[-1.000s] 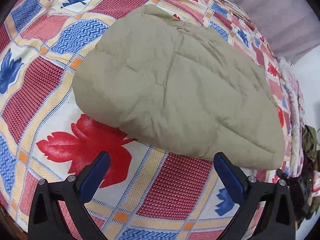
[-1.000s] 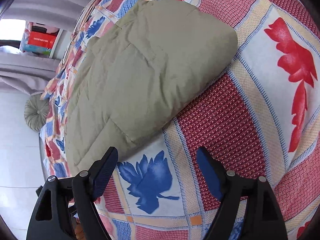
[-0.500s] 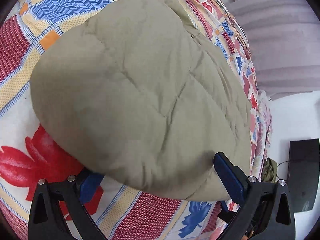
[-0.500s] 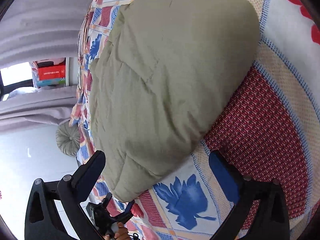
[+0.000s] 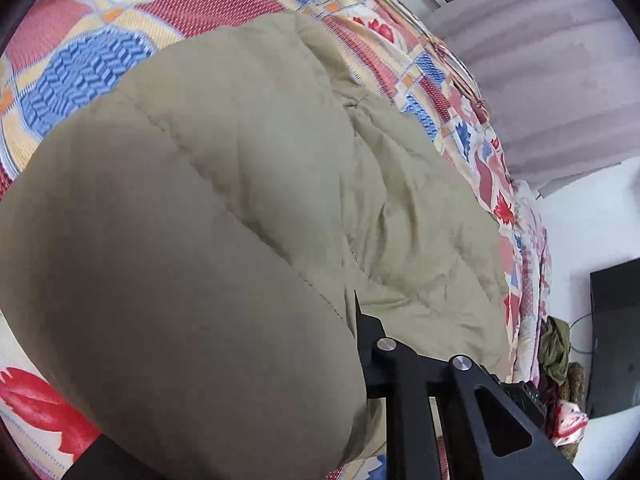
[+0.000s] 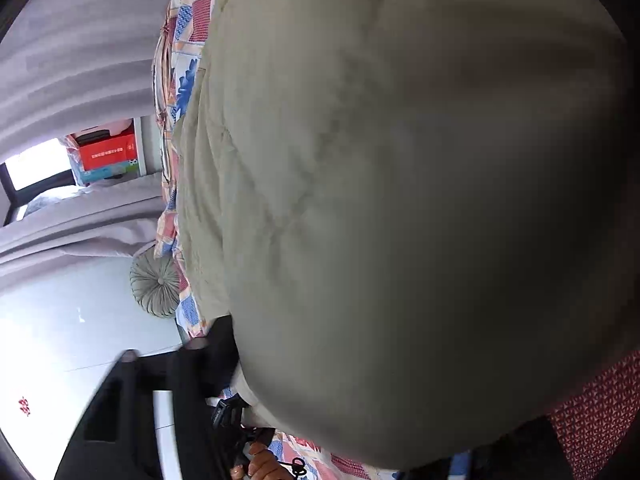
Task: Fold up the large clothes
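Big olive puffy jacket [image 5: 248, 216] is lying on the bed, on top of a loud patchwork bedspread [image 5: 80, 68] with red, blue and yellow squares and red leaf prints. It pretty much fills both wrist views.

Left gripper [image 5: 224, 432]: jaws are closing, and the near edge of the jacket is bunched up right between them. Fabric bulges over the left finger so you only see a dark bit of it at the bottom, while the right finger sticks up against the cloth. Looks like it's pinching the padding.

Right gripper [image 6: 360, 412]: also closing, with a fat fold of jacket between the jaws. That view is blurry, and I can't tell if the pads are actually pressing yet.

Far side there's a grey curtain [image 5: 552, 80], and a round grey cushion [image 6: 154, 288] beside the bed. A person's hand [image 6: 260, 462] shows at the bottom of the right view.
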The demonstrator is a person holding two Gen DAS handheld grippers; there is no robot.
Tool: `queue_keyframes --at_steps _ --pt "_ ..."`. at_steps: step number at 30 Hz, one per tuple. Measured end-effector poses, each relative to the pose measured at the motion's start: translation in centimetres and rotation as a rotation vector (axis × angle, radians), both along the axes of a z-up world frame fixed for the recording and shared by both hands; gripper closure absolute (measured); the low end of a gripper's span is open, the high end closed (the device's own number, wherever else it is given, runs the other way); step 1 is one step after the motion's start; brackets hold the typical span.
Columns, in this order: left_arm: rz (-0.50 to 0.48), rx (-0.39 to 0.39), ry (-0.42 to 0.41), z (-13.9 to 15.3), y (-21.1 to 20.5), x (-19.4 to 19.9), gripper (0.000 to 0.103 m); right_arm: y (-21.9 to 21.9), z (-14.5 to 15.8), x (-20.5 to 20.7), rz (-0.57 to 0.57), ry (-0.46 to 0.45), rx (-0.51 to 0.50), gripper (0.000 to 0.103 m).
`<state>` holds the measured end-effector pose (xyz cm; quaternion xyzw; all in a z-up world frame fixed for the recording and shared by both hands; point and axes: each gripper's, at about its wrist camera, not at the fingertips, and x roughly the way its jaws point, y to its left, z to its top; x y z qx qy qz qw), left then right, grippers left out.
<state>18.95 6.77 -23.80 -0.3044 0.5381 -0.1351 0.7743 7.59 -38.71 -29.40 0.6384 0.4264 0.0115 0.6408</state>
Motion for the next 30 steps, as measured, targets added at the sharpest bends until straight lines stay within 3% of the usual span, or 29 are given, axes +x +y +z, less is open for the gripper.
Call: queue_keyframes --at_steps 3,10,15,20,22,23,24,27,30 --pt "-0.041 0.036 -0.045 2.1 -0.3 -1.0 0.084 -0.1 0.9 -0.5 0.007 -0.030 -0.002 0.073" --pt "-0.110 0.043 -0.062 5.2 1.2 -6.2 0.084 0.3 4.1 -3.3 0.059 -0.065 -0.033 0.076" --pt "-0.151 0.033 0.014 4.8 3.4 -12.2 0.084 1.8 5.4 -9.0 0.101 -0.038 -0.035 0.076" --pt "-0.132 0.058 0.151 1.6 5.3 -17.1 0.079 3.6 3.9 -15.9 0.084 0.038 0.017 0.076" --pt "-0.115 0.102 0.182 0.8 5.7 -18.2 0.065 3.7 2.9 -17.3 0.074 0.082 0.029 0.074" --pt "-0.101 0.133 0.195 0.7 6.0 -18.5 0.052 3.9 2.3 -17.9 0.065 0.099 0.036 0.071" --pt "-0.091 0.159 0.202 0.8 6.2 -18.7 0.048 4.0 2.1 -18.1 0.059 0.107 0.039 0.067" --pt "-0.115 0.201 0.210 2.1 7.2 -20.1 0.048 3.8 2.6 -18.1 0.064 0.137 0.020 0.058" --pt "-0.204 0.309 0.183 5.0 7.9 -21.5 0.048 3.5 4.6 -18.1 0.140 0.180 -0.065 0.047"
